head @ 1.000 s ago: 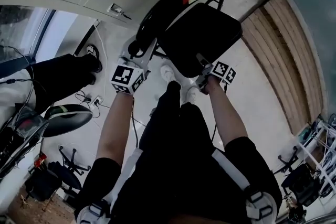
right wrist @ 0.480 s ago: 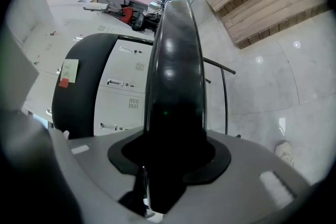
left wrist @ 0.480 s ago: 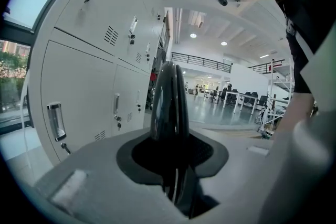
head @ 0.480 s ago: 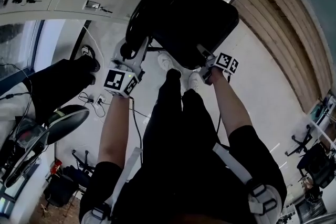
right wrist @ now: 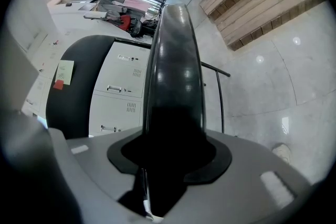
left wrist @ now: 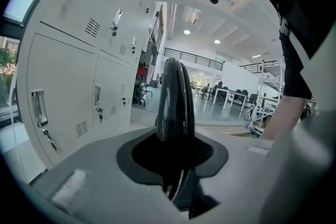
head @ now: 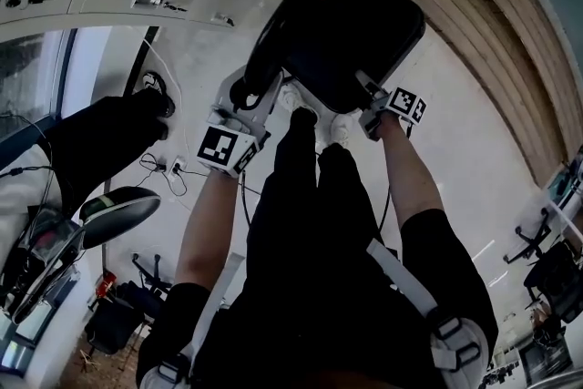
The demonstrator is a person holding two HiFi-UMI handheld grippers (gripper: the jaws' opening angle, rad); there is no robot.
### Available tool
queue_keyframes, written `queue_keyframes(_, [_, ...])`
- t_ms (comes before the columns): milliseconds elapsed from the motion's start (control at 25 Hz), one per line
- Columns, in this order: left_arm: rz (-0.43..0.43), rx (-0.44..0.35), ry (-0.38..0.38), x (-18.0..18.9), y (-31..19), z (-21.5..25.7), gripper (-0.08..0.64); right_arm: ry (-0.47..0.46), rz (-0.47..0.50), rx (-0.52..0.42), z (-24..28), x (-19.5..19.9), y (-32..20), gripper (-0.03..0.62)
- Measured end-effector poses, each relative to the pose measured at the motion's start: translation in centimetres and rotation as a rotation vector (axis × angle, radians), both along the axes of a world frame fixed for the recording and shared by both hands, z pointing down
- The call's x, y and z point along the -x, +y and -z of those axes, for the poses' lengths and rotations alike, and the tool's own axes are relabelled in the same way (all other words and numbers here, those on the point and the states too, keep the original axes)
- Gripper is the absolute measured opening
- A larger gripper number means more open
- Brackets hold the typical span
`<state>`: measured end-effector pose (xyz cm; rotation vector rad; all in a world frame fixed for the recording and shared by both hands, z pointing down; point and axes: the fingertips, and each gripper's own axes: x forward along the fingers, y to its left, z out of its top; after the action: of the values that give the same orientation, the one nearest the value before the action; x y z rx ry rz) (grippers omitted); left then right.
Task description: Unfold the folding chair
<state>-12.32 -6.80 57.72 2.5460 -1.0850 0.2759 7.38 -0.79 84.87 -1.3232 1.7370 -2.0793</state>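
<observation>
The folding chair [head: 355, 36] sits just beyond the person's shoes [head: 339, 130], on the far side of both tongs. The left tongs [head: 246, 96] have just tightened and clench its backrest [head: 305, 0] rim. The right tongs [head: 372, 102] clench the seat's near edge. Spreading the two apart should open it.

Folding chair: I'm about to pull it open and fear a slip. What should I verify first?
1. Left gripper clamped on the curved backrest of the black folding chair: ok; its jaws have just been closing on it.
2. Right gripper clamped on the black padded seat at its edge: ok.
3. Seat fully lowered: cannot tell.
4. White shoes out of the chair's way: cannot tell.
</observation>
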Motion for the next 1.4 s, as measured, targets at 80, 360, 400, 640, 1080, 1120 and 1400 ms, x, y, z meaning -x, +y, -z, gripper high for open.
queue_keyframes(80, [-0.009, 0.002, -0.008, -0.3, 0.5, -0.1, 0.107, -0.009, 0.001, -0.008, -0.3, 0.0, 0.3, 0.187])
queue_keyframes(360, [-0.016, -0.01, -0.024, -2.9, 1.5, -0.1, 0.107, -0.024, 0.004, -0.034, -0.5, -2.1, 0.7, 0.186])
queue_keyframes(400, [-0.016, -0.01, -0.018, -3.0, 1.5, -0.1, 0.107, -0.024, 0.007, -0.032, -0.5, -2.2, 0.6, 0.187])
queue_keyframes(640, [-0.003, 0.002, 0.005, -1.8, 0.6, -0.2, 0.112, -0.039, 0.016, -0.006, -1.0, -1.6, 0.8, 0.193])
queue_keyframes(1080, [0.055, -0.057, -0.032, 3.3, -4.9, -1.4, 0.095, -0.041, -0.008, 0.002, -3.4, 0.1, -0.2, 0.22])
queue_keyframes(1120, [0.057, -0.059, -0.03, 3.7, -5.2, -1.5, 0.095, -0.033, -0.005, 0.01, -3.6, 0.2, -0.2, 0.223])
queue_keyframes(1400, [0.085, -0.045, -0.008, 6.1, -7.9, -2.6, 0.103, 0.016, 0.039, 0.041, -5.4, 0.6, -0.6, 0.258])
